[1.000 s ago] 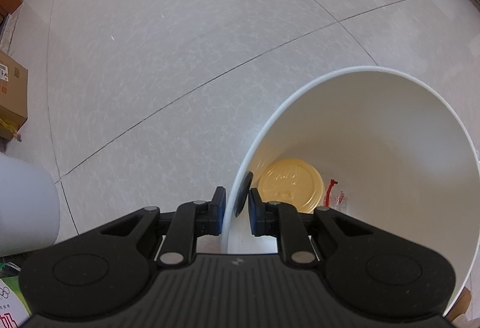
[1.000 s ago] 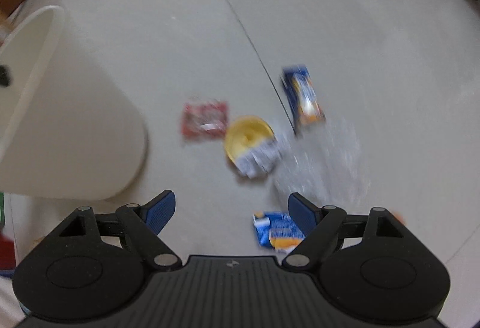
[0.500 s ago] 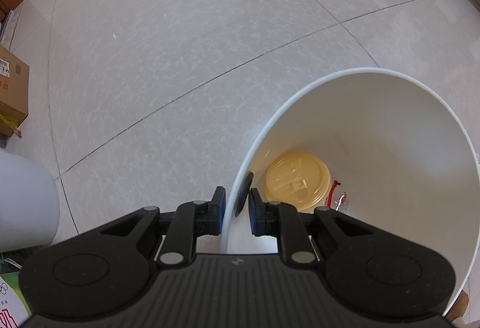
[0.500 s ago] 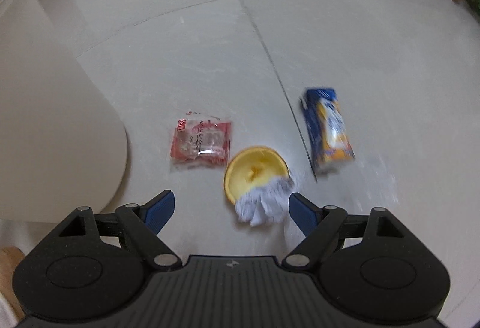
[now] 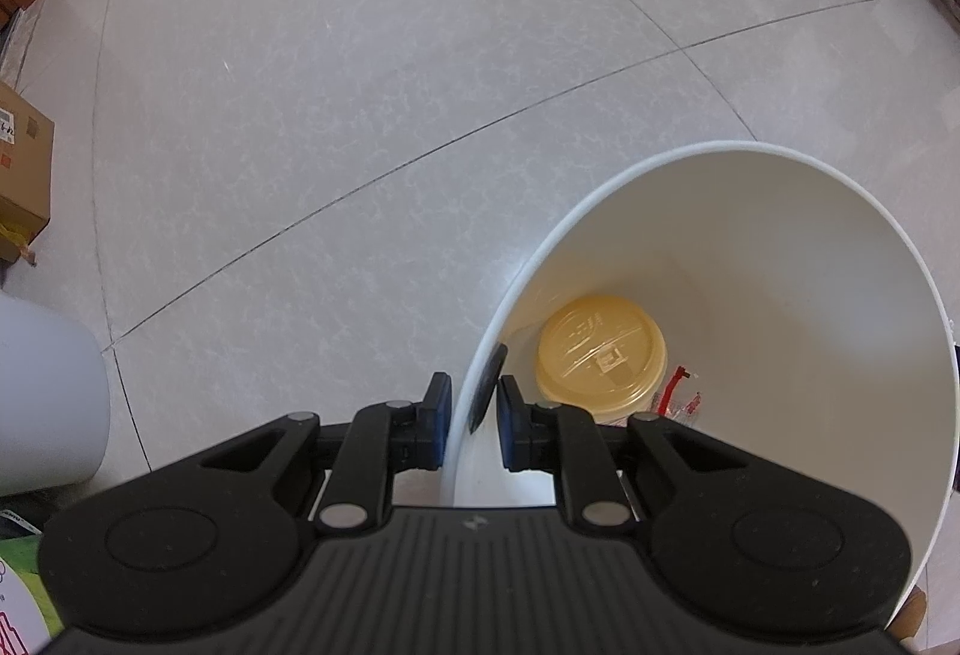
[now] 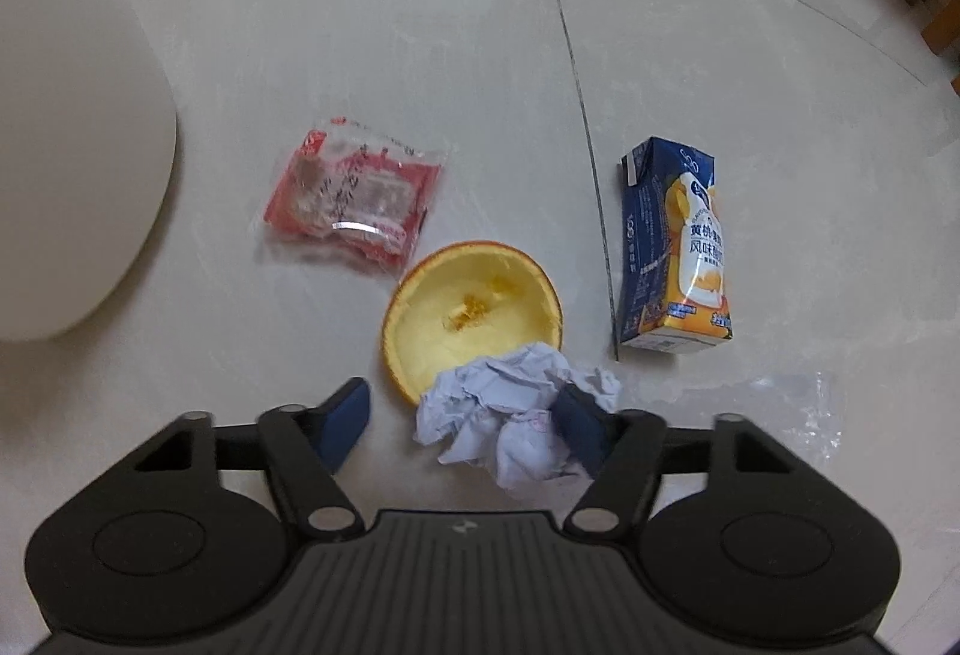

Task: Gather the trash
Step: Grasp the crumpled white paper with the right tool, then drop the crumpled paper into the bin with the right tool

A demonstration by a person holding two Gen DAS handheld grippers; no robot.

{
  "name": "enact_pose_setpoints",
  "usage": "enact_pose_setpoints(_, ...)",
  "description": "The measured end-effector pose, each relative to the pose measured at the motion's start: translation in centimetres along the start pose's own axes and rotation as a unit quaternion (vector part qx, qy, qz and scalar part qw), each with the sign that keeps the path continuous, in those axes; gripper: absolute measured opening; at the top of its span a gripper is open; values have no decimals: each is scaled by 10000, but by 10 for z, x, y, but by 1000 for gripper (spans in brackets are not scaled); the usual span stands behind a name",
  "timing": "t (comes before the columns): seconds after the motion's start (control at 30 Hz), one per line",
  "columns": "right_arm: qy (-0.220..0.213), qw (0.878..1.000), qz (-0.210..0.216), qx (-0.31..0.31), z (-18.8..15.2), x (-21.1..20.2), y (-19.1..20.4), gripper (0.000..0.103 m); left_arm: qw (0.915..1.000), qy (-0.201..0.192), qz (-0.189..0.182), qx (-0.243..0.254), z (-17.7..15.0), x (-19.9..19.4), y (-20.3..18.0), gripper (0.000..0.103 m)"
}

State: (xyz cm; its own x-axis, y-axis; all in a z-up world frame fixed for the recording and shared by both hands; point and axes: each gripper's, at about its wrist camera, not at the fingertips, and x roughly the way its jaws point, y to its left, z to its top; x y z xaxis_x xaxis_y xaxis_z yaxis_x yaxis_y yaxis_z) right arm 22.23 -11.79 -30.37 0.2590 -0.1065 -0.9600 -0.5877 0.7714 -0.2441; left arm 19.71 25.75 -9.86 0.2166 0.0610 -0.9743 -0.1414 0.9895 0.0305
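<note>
Left gripper [image 5: 470, 411] pinched the bin [image 5: 840, 259] rim; my right gripper [image 6: 462, 418] was spread over the tissue [image 6: 510, 415]; lid [image 5: 602, 352] binned, four pieces left.

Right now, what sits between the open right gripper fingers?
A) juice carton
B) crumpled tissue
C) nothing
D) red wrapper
B: the crumpled tissue lies between the fingers of the right gripper, which is open, partly over the orange peel; the red wrapper and juice carton lie farther out on the floor.
</note>
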Motion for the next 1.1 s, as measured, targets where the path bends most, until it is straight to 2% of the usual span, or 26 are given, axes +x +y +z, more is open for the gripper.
enact_pose_setpoints(0.1,118,9999,-7,19,-3,-2,-8,48,10000,-3,4,19,0,-1,-1,14)
enact_pose_setpoints(0.17,195,9997,85,99,-4,-5,-14,29,10000,0,5,21,0,-1,-1,14)
enact_pose_setpoints(0.43,74,9994,150,317,-2,-38,-26,25,10000,-7,42,61,0,-1,-4,14)
enact_pose_setpoints(0.67,-329,9983,409,233,12,-109,-27,25,9999,-22,74,84,-1,0,-7,14)
enact_pose_setpoints(0.87,-867,9912,986,155,35,-191,-14,25,9999,-4,79,88,-1,0,-8,14)
enact_pose_setpoints(1.0,-1280,9805,1483,-127,56,-244,12,25,9999,17,81,96,0,0,-8,14)
enact_pose_setpoints(1.1,-1485,9725,1761,-349,70,-269,35,25,9999,29,96,116,0,0,-8,14)
